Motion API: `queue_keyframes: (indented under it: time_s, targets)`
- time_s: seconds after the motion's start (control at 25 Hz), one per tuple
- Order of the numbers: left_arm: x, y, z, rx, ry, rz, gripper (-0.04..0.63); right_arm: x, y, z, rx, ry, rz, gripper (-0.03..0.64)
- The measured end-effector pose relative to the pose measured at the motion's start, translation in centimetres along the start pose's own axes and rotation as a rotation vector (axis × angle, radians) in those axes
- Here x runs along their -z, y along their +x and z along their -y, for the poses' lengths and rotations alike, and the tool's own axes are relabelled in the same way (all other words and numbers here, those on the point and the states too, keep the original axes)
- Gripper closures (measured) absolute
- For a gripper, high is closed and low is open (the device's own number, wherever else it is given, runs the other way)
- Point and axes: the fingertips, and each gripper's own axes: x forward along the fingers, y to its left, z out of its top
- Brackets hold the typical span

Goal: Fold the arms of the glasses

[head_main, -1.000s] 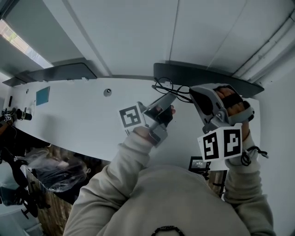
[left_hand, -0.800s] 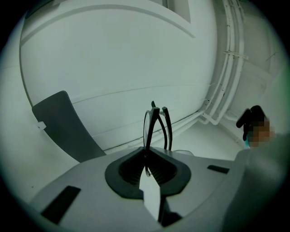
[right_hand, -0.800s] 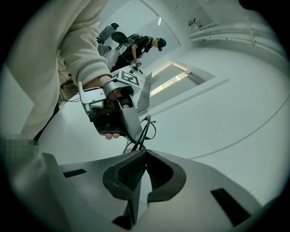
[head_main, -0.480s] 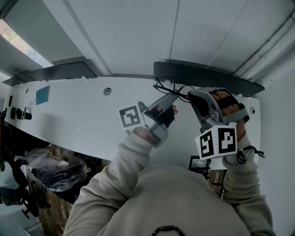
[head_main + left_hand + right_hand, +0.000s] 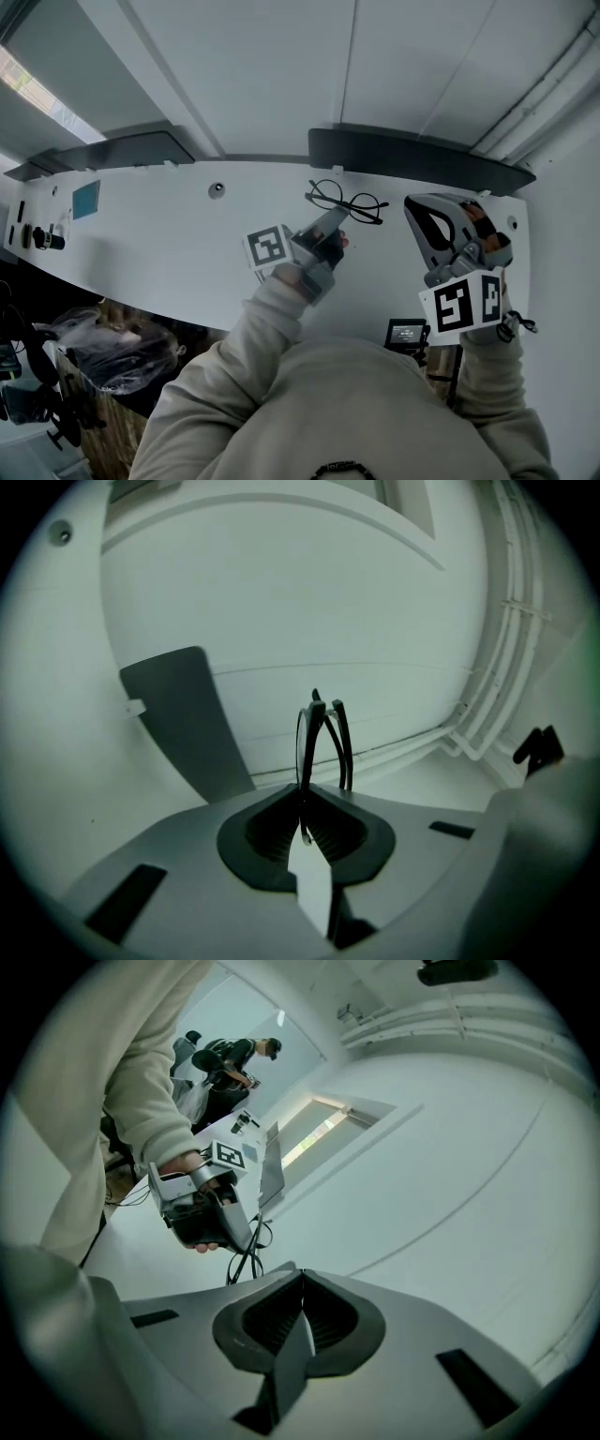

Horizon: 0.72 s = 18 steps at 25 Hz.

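Glasses [image 5: 346, 199] pinched by one end of the frame between the pads of the left gripper [image 5: 303, 799], jutting straight out ahead of its tips and hanging just above the white table [image 5: 159, 225]. Seen edge-on along those jaws: thin dark rim and bars rising from the pads, closed tight on a mere sliver of wire. Hard to tell from either angle whether both arms lie flat behind the lenses. Off to the side of the glasses and well apart from them, right gripper [image 5: 302, 1283] with jaws together, nothing between them, pointing out over bare tabletop beside the left one.

Likely trouble from here, as a judgement only:
- Narrow hold on a slim frame with most of the length out beyond the tips, so prone to swivel or slip from the pads on any tilt or knock against the table
- Harder squeeze to stop that, and a bent rim or strained hinge as the price
- Lens-first touchdown on the table, with a scuffed lens to follow
- Arm not fully home, springing open on release
- Right gripper shut and far off, so no catch ready for a slipping frame
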Motion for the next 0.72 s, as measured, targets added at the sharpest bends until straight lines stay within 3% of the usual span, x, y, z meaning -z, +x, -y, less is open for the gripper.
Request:
queue_keyframes:
  time_s: [0.12,0.24,0.32,0.52,0.72]
  targets:
    - [2.3,-3.2,-8.8,-0.148,-0.128,0.035,0.574,5.6,-1.2,-3.5,-0.066,0.091,-0.109,0.595]
    - [5.7,-6.9,-18.5,-0.311,-0.315,0.089,0.574,10.7,-2.5,-7.8,-0.138,0.164,-0.225,0.595]
    - [7.7,-9.1,-22.9,-0.393,-0.380,0.104,0.574,12.6,-3.5,-10.3,-0.180,0.204,-0.279,0.595]
    - [11.8,-12.6,-29.0,-0.508,-0.485,0.141,0.574,16.2,-7.0,-12.7,-0.218,0.276,-0.389,0.595]
    - [12.8,-14.4,-31.8,-0.546,-0.532,0.158,0.574,18.0,-9.3,-13.3,-0.218,0.307,-0.455,0.595]
